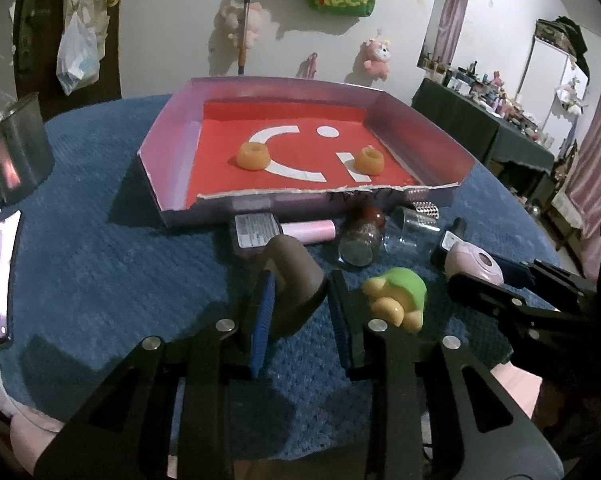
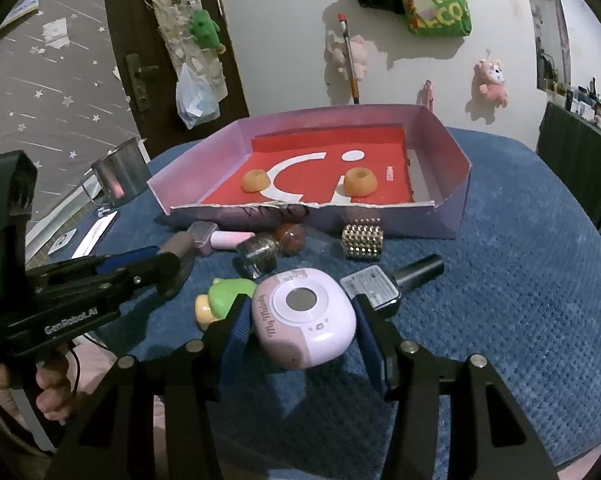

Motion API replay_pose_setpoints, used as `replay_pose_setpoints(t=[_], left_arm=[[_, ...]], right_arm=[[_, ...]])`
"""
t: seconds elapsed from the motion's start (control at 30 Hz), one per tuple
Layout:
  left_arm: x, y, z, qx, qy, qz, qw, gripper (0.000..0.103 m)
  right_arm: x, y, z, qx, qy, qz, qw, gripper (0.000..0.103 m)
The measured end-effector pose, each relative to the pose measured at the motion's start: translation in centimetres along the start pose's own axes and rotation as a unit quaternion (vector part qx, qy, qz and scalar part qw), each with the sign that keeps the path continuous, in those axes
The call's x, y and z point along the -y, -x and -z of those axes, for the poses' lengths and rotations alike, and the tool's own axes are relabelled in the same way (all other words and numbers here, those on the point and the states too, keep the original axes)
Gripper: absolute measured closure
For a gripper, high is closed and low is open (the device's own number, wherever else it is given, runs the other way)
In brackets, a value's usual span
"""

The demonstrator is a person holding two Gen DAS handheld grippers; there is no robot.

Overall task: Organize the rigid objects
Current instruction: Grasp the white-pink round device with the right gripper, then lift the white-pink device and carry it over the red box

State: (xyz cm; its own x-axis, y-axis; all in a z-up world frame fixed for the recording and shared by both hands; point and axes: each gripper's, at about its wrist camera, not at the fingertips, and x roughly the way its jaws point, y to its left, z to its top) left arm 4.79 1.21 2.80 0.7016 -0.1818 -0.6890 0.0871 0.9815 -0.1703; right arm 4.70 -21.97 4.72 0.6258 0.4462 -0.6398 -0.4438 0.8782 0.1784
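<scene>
Left tongs (image 1: 298, 300) clamped on grey-brown block (image 1: 290, 280); right tongs (image 2: 300, 326) pinching pink gadget (image 2: 306, 318). Both just short of tray (image 1: 172, 120), likely bound inside beside two orange rings (image 1: 253, 155). Turtle toy (image 1: 398, 296) unsorted in front of tray.

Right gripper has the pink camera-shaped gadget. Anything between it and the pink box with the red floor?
Yes. The right gripper holds the pink camera-shaped gadget; short of the pink cardboard box, a clear glass jar, a studded gold block and a dark bottle lie on the blue cloth. Lifting over them looks feasible.
</scene>
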Motion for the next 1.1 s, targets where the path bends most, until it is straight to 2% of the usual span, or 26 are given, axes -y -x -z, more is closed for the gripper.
replay_pose_setpoints(t=[0.17, 0.23, 0.3, 0.37, 0.57, 0.6, 0.73, 0.83, 1.1], left_arm=[[-0.2, -0.6, 0.0, -0.002, 0.004, 0.009, 0.9999, 0.072], [-0.2, -0.9, 0.0, -0.005, 0.004, 0.013, 0.9999, 0.068], [-0.5, -1.7, 0.0, -0.011, 0.015, 0.018, 0.9997, 0.057], [-0.7, -2.0, -0.1, -0.011, 0.021, 0.021, 0.9995, 0.051], [-0.4, -3.1, -0.3, -0.021, 0.005, 0.012, 0.9997, 0.043], [-0.6, -3.4, -0.1, -0.029, 0.007, 0.015, 0.9994, 0.043], [0.1, -3.6, 0.1, -0.021, -0.01, 0.0, 0.9997, 0.042], [0.6, -3.9, -0.1, -0.019, -0.024, -0.01, 0.9995, 0.042], [0.4, -3.7, -0.2, -0.018, -0.024, -0.003, 0.9995, 0.044]], right_arm=[[0.5, -0.3, 0.3, -0.005, -0.007, 0.004, 1.0, 0.049], [0.6, -0.5, 0.4, -0.008, -0.008, 0.003, 1.0, 0.049], [0.6, -0.6, 0.5, -0.008, -0.009, 0.002, 1.0, 0.049], [0.6, -0.6, 0.5, -0.008, -0.008, 0.002, 1.0, 0.049], [0.9, -0.7, 0.8, -0.013, -0.011, 0.004, 1.0, 0.049], [0.9, -0.6, 0.9, -0.013, -0.011, 0.005, 1.0, 0.049], [0.7, -0.6, 1.5, -0.019, 0.003, 0.017, 1.0, 0.049], [0.4, -1.3, 2.0, -0.033, 0.004, 0.009, 0.999, 0.049], [0.1, -1.7, 1.8, -0.026, 0.015, 0.019, 0.999, 0.049]])
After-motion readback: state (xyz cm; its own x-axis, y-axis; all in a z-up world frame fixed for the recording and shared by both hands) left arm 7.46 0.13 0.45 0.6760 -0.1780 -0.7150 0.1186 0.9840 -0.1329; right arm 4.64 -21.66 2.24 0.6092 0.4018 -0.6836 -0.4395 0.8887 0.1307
